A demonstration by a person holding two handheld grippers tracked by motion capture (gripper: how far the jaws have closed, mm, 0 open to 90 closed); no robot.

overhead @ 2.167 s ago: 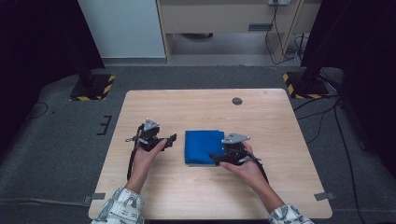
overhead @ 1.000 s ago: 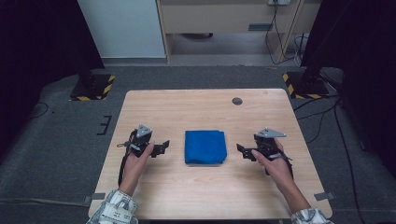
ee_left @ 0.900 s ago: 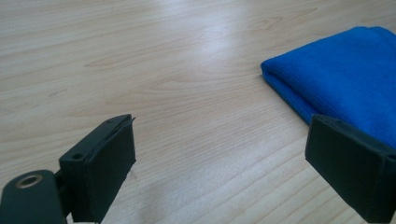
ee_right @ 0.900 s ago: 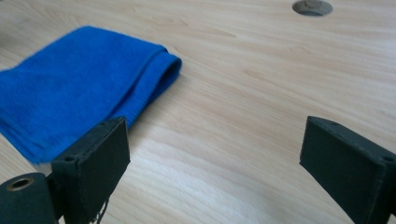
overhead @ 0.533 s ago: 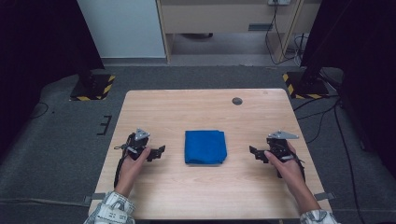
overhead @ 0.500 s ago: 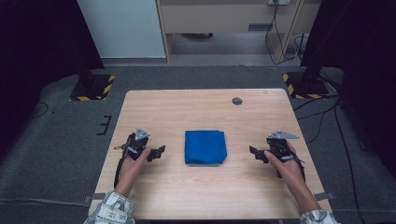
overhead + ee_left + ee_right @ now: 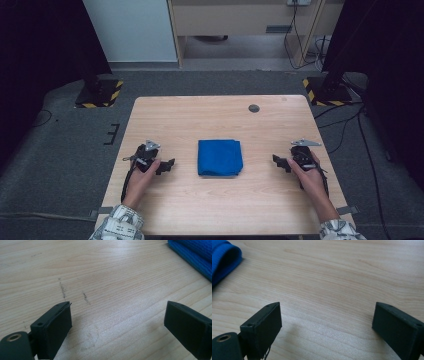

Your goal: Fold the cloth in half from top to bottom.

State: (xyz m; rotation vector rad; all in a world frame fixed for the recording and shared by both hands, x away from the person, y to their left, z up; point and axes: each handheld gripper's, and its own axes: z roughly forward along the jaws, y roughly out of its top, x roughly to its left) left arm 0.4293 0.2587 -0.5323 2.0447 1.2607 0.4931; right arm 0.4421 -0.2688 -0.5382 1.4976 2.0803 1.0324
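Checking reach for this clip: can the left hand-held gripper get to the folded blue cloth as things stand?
Probably yes. The left hand-held gripper rests open on the light wooden table, jaws toward the folded blue cloth, with bare wood between them.

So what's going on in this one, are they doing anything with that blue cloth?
A person sits at a wooden table with a two-jaw gripper in each hand. A folded blue cloth lies flat in the middle of the table, and nothing touches it. The left gripper rests to the cloth's left and the right gripper to its right, each well clear of it. Both have their jaws spread wide over bare wood. A small dark round disc sits near the far edge.
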